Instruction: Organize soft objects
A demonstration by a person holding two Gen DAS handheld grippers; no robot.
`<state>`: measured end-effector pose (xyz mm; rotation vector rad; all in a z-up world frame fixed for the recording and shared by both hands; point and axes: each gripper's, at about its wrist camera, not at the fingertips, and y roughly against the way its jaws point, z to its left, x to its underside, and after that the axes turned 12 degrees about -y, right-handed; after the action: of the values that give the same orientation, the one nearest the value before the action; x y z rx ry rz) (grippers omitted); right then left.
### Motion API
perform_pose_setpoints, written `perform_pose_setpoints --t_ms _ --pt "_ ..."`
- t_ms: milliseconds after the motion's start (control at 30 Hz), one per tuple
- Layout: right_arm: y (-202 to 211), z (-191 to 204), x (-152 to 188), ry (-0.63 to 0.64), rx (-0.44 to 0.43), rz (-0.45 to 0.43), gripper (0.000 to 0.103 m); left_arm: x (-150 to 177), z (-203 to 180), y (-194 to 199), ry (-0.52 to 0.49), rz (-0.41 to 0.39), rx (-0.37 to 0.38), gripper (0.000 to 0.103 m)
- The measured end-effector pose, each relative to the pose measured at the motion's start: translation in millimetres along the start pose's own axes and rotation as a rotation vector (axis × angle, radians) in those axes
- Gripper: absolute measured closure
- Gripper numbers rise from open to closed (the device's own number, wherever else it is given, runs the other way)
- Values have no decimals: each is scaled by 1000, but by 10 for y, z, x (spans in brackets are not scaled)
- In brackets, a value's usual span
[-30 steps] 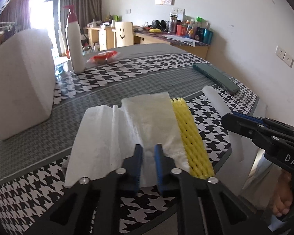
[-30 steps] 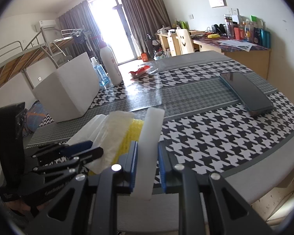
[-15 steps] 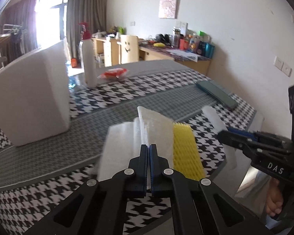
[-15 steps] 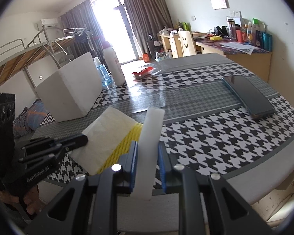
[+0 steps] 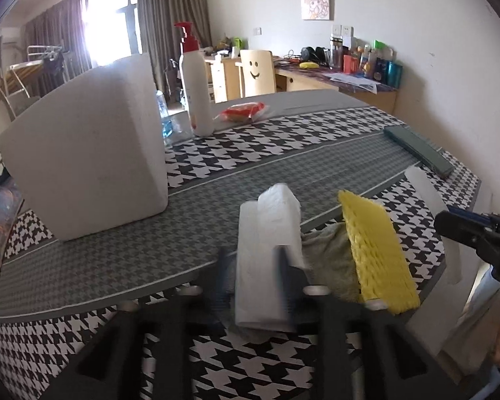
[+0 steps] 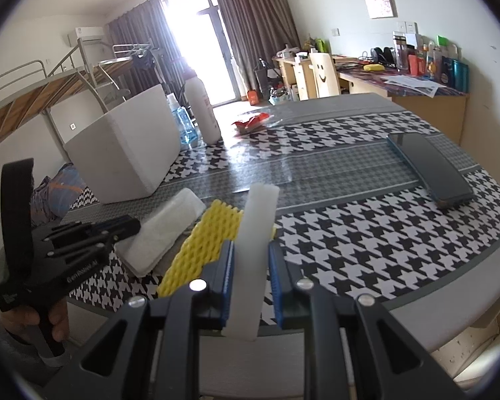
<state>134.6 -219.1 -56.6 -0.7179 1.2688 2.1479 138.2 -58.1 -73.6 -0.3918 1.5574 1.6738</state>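
A folded white foam sheet [image 5: 266, 253] lies between the blurred fingers of my left gripper [image 5: 253, 276], whose jaws stand apart around it. It also shows in the right wrist view [image 6: 163, 230]. A yellow foam net [image 5: 373, 250] lies just right of it over a greenish cloth [image 5: 330, 260]; the net shows in the right wrist view too [image 6: 206, 243]. My right gripper [image 6: 248, 286] is shut on a white foam strip [image 6: 253, 243] that sticks forward over the table's near edge.
A big white foam box [image 5: 86, 153] stands on the houndstooth table [image 5: 283, 156] to the left. A pump bottle [image 5: 196, 93], a red packet [image 5: 243, 113] and a dark flat case [image 6: 430, 166] lie farther back and right. A desk with clutter stands behind.
The white sheet went from spread flat to folded into a narrow stack. My left gripper closed on it, then its jaws moved apart. The right gripper stayed still, holding the strip.
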Motion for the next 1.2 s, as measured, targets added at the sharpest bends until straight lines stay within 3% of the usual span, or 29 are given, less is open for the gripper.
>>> perform_pose_setpoints --t_ms 33,67,300,367,500,633,733,1200 --pt "1 -1 0 1 1 0 79 5 -11 14 1 -12 -1 38" --pt "-2 2 1 1 1 0 79 7 -20 30 -1 -23 -3 37" --pt "-11 4 5 0 3 1 79 22 -89 -90 -30 24 22 37" --pt "-18 4 5 -6 6 5 79 32 -94 -113 -22 33 37 43" --pt "-34 -3 11 -10 10 11 79 53 -106 -124 -25 55 19 79" --pt "-40 -5 6 -7 9 14 79 57 -102 -110 -25 54 10 90" --pt "-43 -13 11 -8 8 16 79 65 -105 -81 -32 48 17 96" --pt "22 23 2 -2 7 -1 79 -123 -38 323 -35 -92 46 97"
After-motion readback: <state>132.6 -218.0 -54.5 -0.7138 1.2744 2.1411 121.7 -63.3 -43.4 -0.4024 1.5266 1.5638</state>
